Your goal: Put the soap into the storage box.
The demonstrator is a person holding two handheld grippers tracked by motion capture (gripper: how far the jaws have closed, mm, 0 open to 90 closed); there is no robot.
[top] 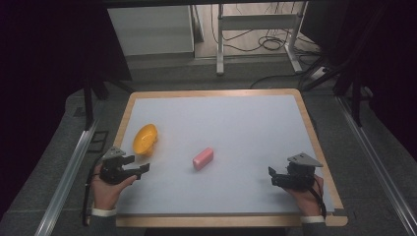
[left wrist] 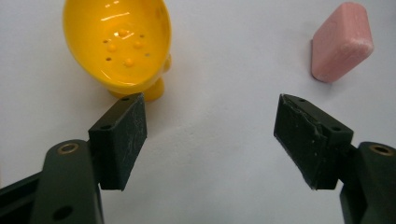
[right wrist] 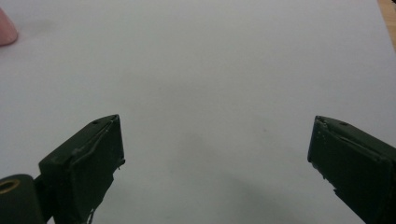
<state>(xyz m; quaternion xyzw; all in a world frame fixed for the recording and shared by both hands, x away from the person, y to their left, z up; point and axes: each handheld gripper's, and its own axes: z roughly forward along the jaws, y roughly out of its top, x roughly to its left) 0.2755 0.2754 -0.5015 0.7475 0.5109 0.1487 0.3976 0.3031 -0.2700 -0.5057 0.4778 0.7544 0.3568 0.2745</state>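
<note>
— Both claws near the front edge?
— Yes. The left gripper (top: 139,169) and the right gripper (top: 272,176) both gape wide, nothing between the jaws.
— And the things?
— The pink soap bar (top: 203,158) lies mid-mat between them; the yellow dish (top: 145,138) sits just beyond the left gripper, on the grey mat (top: 221,118).

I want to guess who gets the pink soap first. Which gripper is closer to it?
Left. The left gripper sits a short way to the left of the pink soap, jaws open. The right gripper waits farther off on the soap's other side, also open.
</note>
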